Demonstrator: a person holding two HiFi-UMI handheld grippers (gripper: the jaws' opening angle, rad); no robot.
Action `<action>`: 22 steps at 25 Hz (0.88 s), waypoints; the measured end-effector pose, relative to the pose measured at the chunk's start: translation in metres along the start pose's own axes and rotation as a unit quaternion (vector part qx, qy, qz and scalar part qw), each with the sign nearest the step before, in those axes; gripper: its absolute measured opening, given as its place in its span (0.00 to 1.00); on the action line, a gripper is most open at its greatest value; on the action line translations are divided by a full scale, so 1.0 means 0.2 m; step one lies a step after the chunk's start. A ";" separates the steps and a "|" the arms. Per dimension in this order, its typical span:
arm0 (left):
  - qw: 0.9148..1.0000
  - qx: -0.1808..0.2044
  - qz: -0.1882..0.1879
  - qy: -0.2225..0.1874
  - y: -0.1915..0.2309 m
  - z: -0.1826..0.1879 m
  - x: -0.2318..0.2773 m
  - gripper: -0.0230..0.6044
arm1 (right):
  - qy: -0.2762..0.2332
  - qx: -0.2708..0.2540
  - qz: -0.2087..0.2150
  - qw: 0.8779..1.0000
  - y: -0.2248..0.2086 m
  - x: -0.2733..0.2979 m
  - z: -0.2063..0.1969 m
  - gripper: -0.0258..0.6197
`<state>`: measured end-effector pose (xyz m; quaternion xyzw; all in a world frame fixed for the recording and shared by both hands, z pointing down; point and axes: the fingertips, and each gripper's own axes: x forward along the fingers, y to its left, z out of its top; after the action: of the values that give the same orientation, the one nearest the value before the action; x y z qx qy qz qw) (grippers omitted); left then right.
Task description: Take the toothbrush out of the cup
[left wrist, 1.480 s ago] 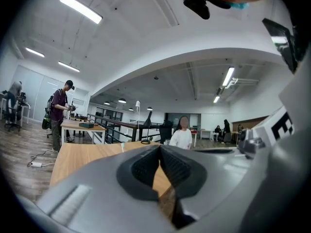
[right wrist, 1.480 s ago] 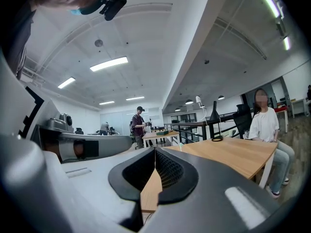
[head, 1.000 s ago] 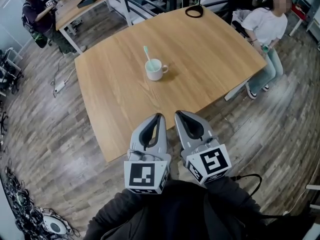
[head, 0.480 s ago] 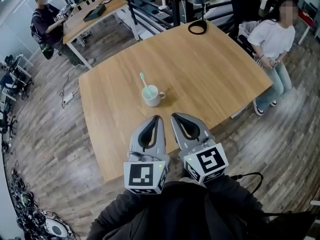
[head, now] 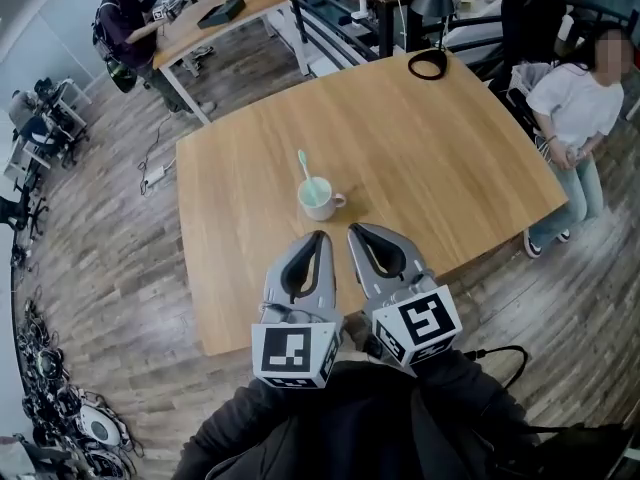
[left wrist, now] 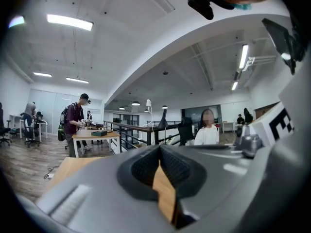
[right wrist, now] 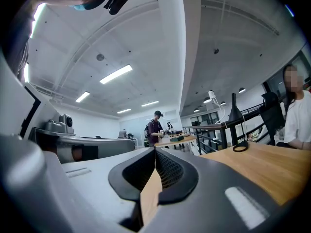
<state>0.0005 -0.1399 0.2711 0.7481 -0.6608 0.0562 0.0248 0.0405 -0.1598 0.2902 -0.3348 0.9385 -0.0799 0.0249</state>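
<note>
The toothbrush [head: 305,165] is seen standing in the white cup [head: 318,199], which is set near the middle of the wooden table [head: 430,148]. The left gripper [head: 319,236] and the right gripper [head: 356,228] are held side by side above the table's near edge, near the cup but not touching it. The jaws of each are pressed together with nothing between them.

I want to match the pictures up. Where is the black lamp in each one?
Head view: black lamp near the top, right of middle, at the wooden table's far edge.
Left gripper view: near the middle, just above the left tool.
Right gripper view: at the right, its ring base on the table.
Shared landmark: seated person in white, right of the lamp every time.
</note>
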 end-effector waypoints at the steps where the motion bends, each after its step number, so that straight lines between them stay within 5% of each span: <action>1: 1.000 -0.001 0.005 0.001 0.02 0.00 0.00 0.05 | 0.001 0.000 0.004 1.000 0.01 0.01 0.00 0.04; 22: 0.997 -0.058 0.044 0.038 0.38 -0.20 0.28 0.05 | 0.062 0.010 0.022 0.998 -0.10 0.48 -0.17 0.04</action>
<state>-0.0702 -0.2001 0.3146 0.7128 -0.6938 0.0473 0.0912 -0.0238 -0.2314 0.3283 -0.3085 0.9444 -0.1098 -0.0284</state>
